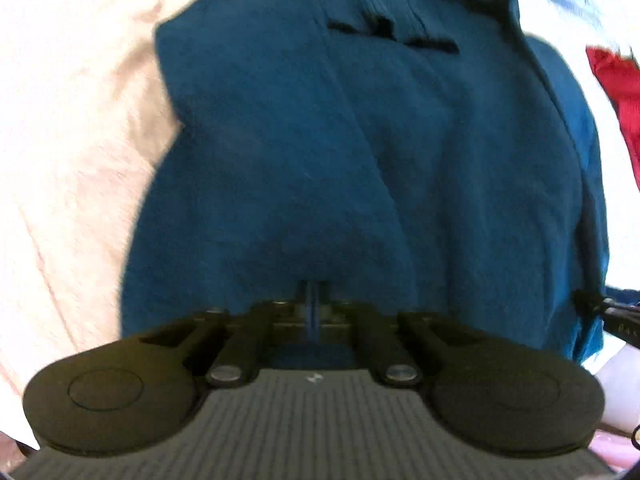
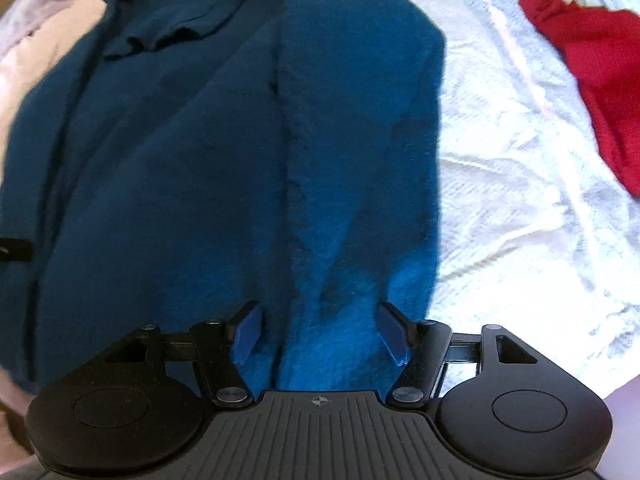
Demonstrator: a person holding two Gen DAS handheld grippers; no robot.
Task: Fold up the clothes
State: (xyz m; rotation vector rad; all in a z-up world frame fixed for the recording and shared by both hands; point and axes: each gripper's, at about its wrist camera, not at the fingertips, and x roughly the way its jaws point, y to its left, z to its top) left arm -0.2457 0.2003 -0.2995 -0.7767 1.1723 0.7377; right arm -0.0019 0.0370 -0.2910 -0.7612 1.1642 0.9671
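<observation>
A dark teal knit sweater lies on the bed, its collar at the far end and one side folded over the body. My left gripper is shut at the sweater's near hem, pinching the fabric. In the right wrist view the same sweater fills the left and middle, with a folded flap running toward me. My right gripper is open, its blue pads on either side of the flap's near end without closing on it.
A red garment lies on the white quilted bedcover at the far right; it also shows in the left wrist view. A pale pink blanket lies to the sweater's left. The other gripper's tip shows at the right edge.
</observation>
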